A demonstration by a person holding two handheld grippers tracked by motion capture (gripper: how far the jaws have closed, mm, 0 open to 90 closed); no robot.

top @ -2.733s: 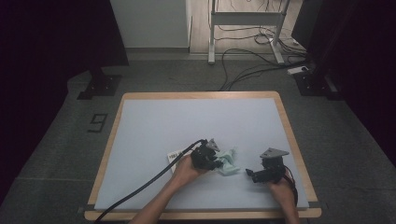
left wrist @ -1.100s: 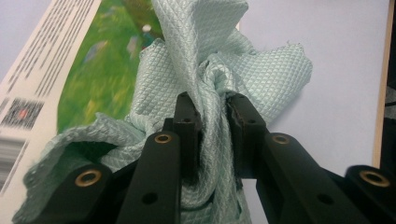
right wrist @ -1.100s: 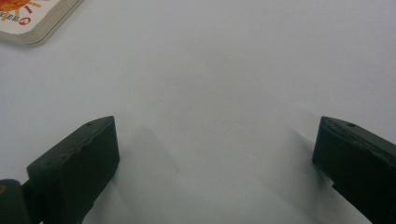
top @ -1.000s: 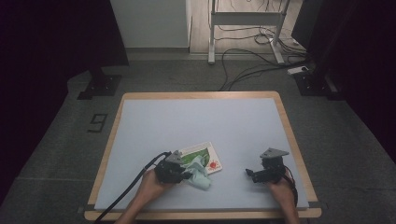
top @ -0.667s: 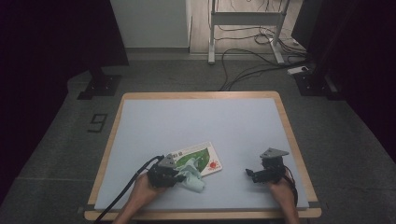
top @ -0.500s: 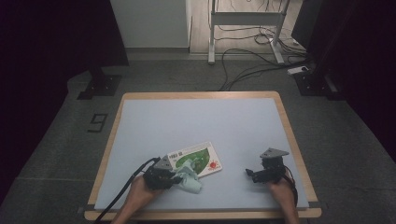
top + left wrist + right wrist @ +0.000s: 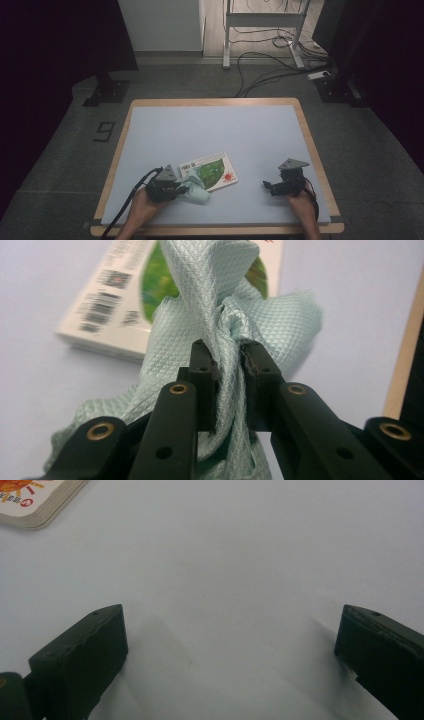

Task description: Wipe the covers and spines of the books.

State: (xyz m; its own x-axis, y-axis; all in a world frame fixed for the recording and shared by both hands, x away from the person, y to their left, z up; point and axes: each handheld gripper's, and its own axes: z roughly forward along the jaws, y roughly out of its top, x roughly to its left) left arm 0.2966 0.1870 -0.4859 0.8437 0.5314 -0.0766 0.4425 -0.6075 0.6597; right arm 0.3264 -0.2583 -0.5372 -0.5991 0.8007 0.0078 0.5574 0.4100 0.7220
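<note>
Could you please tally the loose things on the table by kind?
Pale green quilted cloth, pinched in the left gripper: 1
Flat booklet with a green leaf and red sun cover: 1
Total: 2

A lab-like recording room: padded table [image 7: 150,125], loose floor cables [image 7: 260,75], dark curtains [image 7: 50,50], metal stand [image 7: 260,30].

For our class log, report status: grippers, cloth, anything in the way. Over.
Left gripper shut on mint-green cloth. Right gripper open, idle over bare mat. Cloth drapes onto booklet. Nothing in the way.
</note>
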